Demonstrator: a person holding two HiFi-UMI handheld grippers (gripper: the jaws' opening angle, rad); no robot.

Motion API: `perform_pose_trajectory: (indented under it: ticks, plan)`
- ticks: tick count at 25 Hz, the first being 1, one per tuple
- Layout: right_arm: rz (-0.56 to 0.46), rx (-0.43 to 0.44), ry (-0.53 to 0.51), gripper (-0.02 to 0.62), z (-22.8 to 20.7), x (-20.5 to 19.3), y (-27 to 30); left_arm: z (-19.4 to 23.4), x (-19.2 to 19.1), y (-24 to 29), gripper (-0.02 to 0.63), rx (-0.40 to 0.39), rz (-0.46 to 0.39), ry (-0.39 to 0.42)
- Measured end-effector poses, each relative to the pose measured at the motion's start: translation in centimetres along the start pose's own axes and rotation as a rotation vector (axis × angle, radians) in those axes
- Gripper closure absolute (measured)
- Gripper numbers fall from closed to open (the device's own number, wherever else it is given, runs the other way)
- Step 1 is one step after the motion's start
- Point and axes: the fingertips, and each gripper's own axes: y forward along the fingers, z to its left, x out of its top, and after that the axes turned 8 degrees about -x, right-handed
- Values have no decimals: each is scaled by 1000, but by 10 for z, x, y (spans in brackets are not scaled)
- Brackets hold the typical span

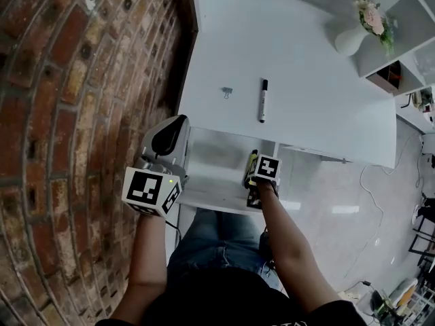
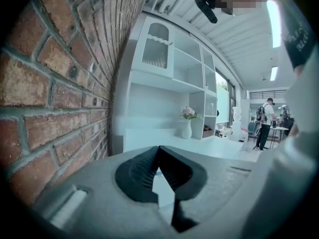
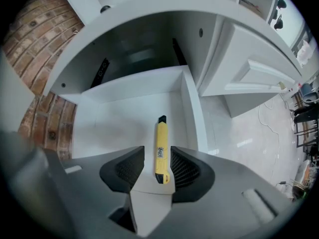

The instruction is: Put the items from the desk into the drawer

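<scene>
Yellow utility knife [image 3: 161, 151] lies on the drawer [image 3: 114, 118] floor beneath the right gripper [image 3: 157, 158], whose jaws stand apart and point straight down. Left gripper [image 2: 158, 152] is closed.

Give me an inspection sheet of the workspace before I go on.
Surface: white desk, drawer pulled open.
Job's things: yellow utility knife lying in the drawer; marker and binder clip on the desk.
Clutter: vase of flowers on the desk.
Grippers: left tool shut, empty; right tool open, knife between its jaws, untouched.
Cables: one on the floor.
Surroundings: brick wall, white shelves.
</scene>
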Motion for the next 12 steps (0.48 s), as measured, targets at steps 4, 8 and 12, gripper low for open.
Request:
perform_pose_trajectory:
  ticks: [4, 8, 12]
  plan:
    - [-43, -4, -65, 419, -3, 7, -28, -5, 12, 0, 606, -7, -15, 19]
    - [-72, -37, -191, 420, -8, 10, -52, -6, 24, -2, 605, -5, -36, 26]
    - [-112, 7, -282, 420, -2, 17, -74, -7, 35, -3, 606, -4, -58, 37]
